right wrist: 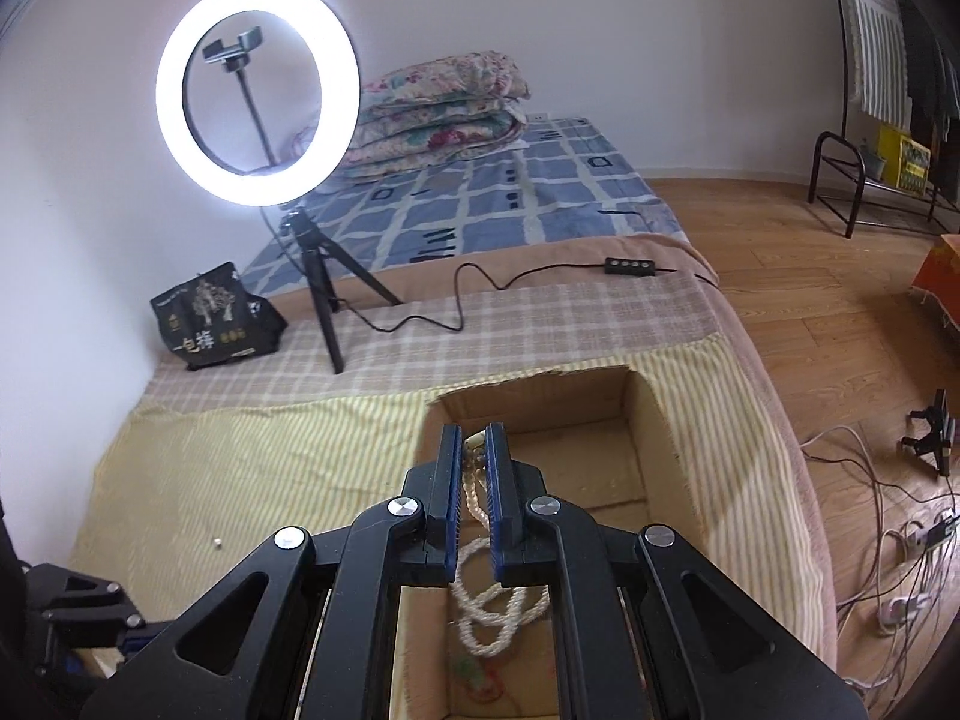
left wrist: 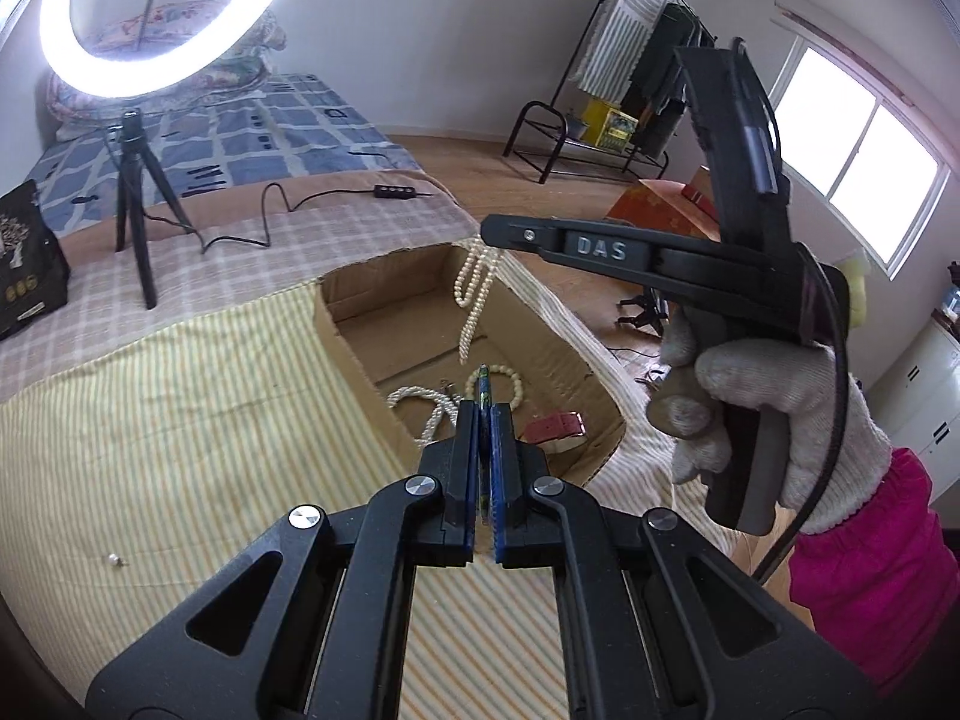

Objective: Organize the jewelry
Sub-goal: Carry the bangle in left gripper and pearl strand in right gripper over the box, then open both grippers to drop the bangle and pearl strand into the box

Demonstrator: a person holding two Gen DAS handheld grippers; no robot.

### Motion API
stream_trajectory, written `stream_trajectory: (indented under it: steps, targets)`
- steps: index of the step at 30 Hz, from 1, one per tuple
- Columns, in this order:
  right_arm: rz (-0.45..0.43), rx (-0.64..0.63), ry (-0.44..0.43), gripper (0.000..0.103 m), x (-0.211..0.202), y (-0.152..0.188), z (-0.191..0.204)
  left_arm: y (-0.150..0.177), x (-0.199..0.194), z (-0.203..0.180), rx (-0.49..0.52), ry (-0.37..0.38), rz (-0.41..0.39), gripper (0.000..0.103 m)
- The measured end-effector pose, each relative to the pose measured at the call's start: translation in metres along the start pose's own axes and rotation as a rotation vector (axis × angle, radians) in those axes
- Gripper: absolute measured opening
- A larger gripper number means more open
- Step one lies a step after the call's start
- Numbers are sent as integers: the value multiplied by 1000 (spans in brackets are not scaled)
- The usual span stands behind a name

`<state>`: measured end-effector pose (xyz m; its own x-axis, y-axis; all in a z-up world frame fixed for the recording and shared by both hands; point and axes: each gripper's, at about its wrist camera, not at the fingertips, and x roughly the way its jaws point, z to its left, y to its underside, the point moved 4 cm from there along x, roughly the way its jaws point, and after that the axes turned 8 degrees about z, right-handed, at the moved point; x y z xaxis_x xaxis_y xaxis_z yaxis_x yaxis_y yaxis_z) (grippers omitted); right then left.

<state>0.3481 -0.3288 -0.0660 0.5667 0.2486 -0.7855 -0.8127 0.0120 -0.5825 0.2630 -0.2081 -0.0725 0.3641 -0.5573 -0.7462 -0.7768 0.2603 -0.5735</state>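
A bedroom in a home, by all signs. A bed [right wrist: 528,204] with a blue patchwork sheet fills one side against a white wall, folded floral quilts [right wrist: 438,108] stacked at its head. Checked and striped covers [right wrist: 240,468] lie over the nearer part. A clothes rack [left wrist: 648,60] hung with garments stands on the wood floor [right wrist: 810,300] near a window [left wrist: 864,162]. A lit ring light [right wrist: 258,90] on a small tripod [right wrist: 324,300] sits on the bed — a makeshift filming setup — with cables and a power strip [right wrist: 900,600] trailing across the floor.
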Motion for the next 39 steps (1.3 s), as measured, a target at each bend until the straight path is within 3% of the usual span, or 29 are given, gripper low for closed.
stream_trajectory:
  steps: [15, 25, 27, 29, 35, 39]
  targets:
    - [38, 37, -1, 6, 53, -15, -39, 1, 53, -26, 11, 47, 82, 1]
    - [44, 58, 1, 7, 61, -11, -51, 6, 71, -37, 32, 73, 120, 1]
    - [47, 69, -10, 16, 61, -10, -52, 6, 71, -37, 36, 82, 122, 1]
    - [59, 78, -16, 35, 62, -9, -53, 6, 71, -39, 35, 73, 121, 1]
    - [68, 79, 25, 43, 60, -8, -52, 6, 68, -33, 27, 58, 123, 2]
    - [68, 75, 36, 44, 56, -9, -49, 7, 63, -30, 30, 49, 117, 16]
